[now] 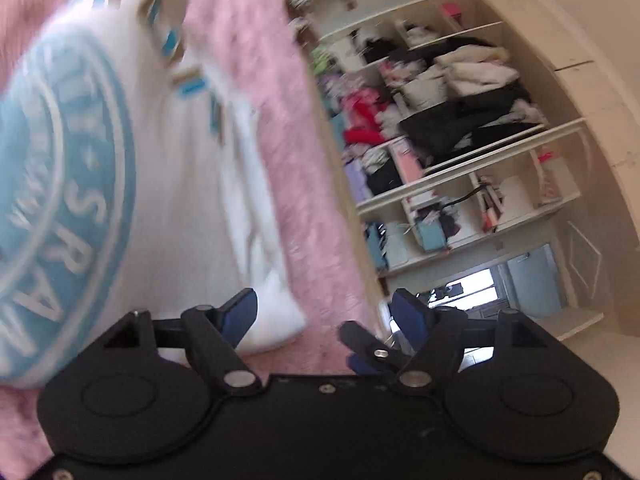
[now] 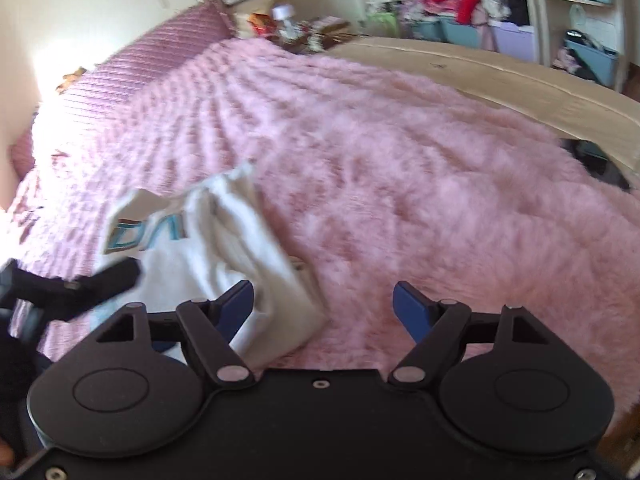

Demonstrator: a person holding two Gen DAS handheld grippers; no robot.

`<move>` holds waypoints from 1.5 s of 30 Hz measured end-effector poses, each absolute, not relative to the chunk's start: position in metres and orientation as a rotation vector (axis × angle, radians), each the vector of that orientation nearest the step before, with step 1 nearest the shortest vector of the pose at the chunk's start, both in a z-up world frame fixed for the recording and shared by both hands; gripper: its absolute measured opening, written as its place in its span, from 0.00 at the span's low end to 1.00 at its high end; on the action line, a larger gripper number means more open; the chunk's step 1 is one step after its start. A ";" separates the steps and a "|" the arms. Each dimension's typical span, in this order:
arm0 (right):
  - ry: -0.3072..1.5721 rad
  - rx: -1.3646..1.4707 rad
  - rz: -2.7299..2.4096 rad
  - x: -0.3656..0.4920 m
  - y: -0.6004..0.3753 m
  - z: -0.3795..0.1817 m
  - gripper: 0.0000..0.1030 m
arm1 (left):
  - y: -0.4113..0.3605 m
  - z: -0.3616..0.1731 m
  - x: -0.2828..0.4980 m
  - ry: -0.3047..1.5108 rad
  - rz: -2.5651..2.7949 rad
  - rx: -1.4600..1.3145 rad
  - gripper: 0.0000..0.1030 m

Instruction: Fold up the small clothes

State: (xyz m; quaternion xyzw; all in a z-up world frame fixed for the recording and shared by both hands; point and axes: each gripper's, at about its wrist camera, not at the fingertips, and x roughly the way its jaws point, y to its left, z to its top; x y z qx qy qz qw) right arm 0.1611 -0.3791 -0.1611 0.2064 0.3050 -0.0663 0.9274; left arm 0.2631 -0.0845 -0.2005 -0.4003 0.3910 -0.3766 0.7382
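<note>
The white shirt (image 2: pixel 208 256) lies on the pink furry blanket (image 2: pixel 400 160) that covers the bed. It is partly folded, with a bulky bunch of cloth toward the middle of the blanket. In the left wrist view the shirt (image 1: pixel 168 184) shows a big round blue print with white letters, and one white corner of it lies just in front of the left tongs (image 1: pixel 324 316).

The left tongs are wide open. Their blue pads (image 1: pixel 240 314) stand far apart and nothing is between them; the shirt corner is near the left pad, but the picture is blurred and I cannot tell if they touch. Beyond the blanket, on the side away from the shirt, stand white shelves (image 1: pixel 460 140) full of clothes.

The right tongs (image 2: pixel 324 304) are also wide open and hold nothing. Their left pad is over the near edge of the shirt, and their right pad is over bare blanket. A black finger of the left tongs (image 2: pixel 108 280) shows beside the shirt, on the side away from the wooden bed frame (image 2: pixel 520 88). A purple ribbed pillow (image 2: pixel 160 48) lies at the far end of the blanket.
</note>
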 end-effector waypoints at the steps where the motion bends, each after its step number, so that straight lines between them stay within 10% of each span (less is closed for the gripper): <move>1: 0.619 0.427 -0.101 0.163 -0.376 -0.161 0.75 | -0.072 -0.193 0.255 0.820 -0.801 -0.873 0.83; 5: 0.642 0.441 0.018 0.175 -0.362 -0.170 0.51 | -0.021 -0.192 0.243 0.767 -0.610 -0.866 0.88; 11: 0.730 0.447 0.021 0.209 -0.352 -0.189 0.49 | 0.046 -0.219 0.241 0.834 -0.390 -0.871 0.88; 15: 0.755 0.496 0.054 0.226 -0.354 -0.191 0.11 | 0.058 -0.238 0.237 0.923 -0.357 -0.893 0.88; 19: 0.651 0.529 0.057 0.210 -0.368 -0.165 0.04 | 0.045 -0.236 0.238 0.923 -0.395 -0.877 0.88; 29: 0.758 0.412 0.026 0.207 -0.379 -0.199 0.10 | 0.025 -0.242 0.255 0.971 -0.421 -0.809 0.88; 34: 0.623 0.349 0.087 0.227 -0.381 -0.158 0.45 | 0.034 -0.225 0.275 0.914 -0.414 -0.782 0.88; 45: 0.704 0.256 0.306 0.399 -0.359 -0.161 0.30 | 0.028 -0.225 0.378 0.888 -0.372 -0.810 0.88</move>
